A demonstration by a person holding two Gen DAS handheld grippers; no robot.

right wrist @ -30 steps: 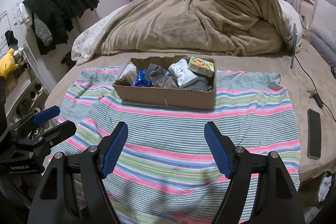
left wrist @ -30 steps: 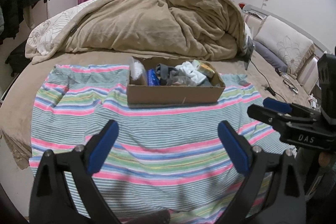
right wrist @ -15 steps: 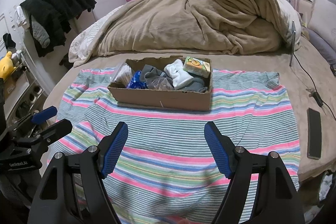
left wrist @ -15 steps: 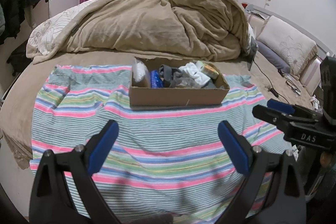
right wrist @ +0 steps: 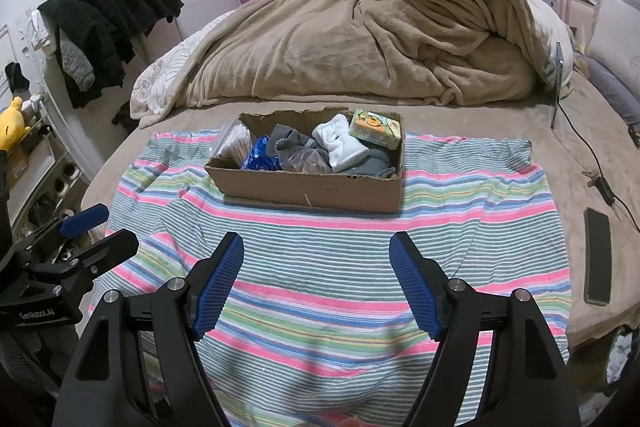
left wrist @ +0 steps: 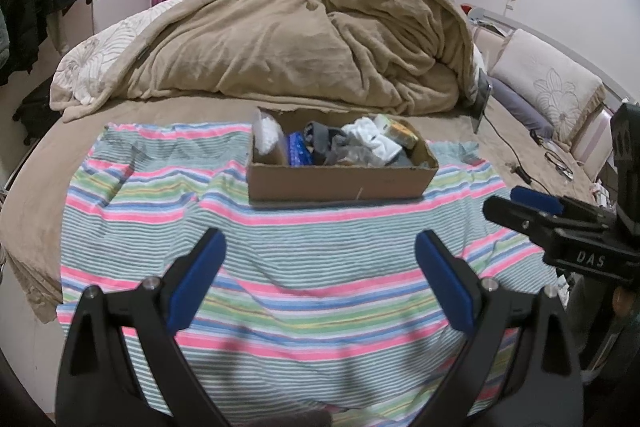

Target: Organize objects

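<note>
Bed-top striped cloth [right wrist: 320, 267] carries the cardboard box [right wrist: 312, 189] holding socks and packets together, while both grippers' fingers [left wrist: 200, 279] [right wrist: 412, 287] gape wide, empty.

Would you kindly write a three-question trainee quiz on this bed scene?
1. True or false: the left gripper is shut on a sock.
2. What does the box stand on: A the striped cloth, B the blanket, C the phone?
3. Which item lies at the box's far right corner?

Key: 1 false, both it and the right gripper are open and empty; 2 A; 3 the green and orange packet.
</note>
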